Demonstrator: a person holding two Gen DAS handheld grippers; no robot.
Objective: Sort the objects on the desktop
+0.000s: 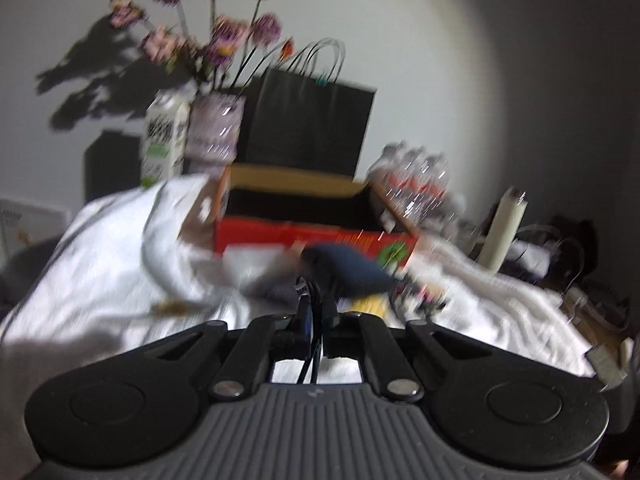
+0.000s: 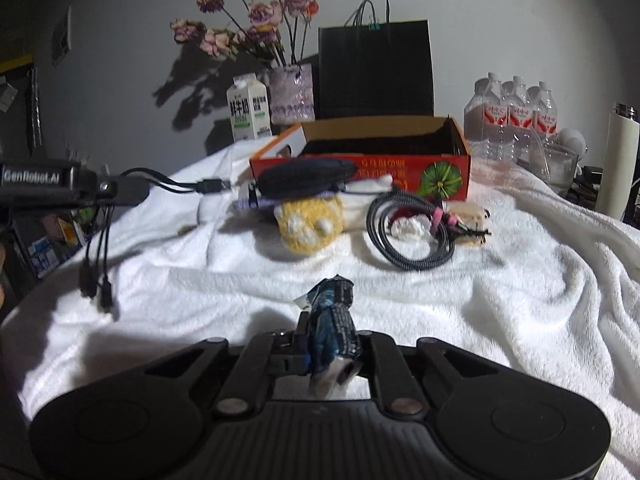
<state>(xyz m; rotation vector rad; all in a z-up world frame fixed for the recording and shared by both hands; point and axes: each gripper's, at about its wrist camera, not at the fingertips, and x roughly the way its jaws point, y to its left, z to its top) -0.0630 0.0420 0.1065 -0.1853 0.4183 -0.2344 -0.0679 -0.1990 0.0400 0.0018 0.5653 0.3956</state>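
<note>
Right wrist view, "GenRobot.AI" on left claw (image 2: 116, 190) pinching black cables (image 2: 96, 256), right claw (image 2: 330, 336) clamping blue packet (image 2: 332, 320).

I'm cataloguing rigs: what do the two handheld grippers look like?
Both match: the left gripper and right gripper have black linkage arms with silver pivot pins, round black side discs and a ribbed grey body. Seen from the right wrist, the left one bears white "GenRobot.AI" lettering.

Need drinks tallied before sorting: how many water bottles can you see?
3 water bottles show caps, side by side at the table's back right, behind the red box. More may hide behind them.
</note>
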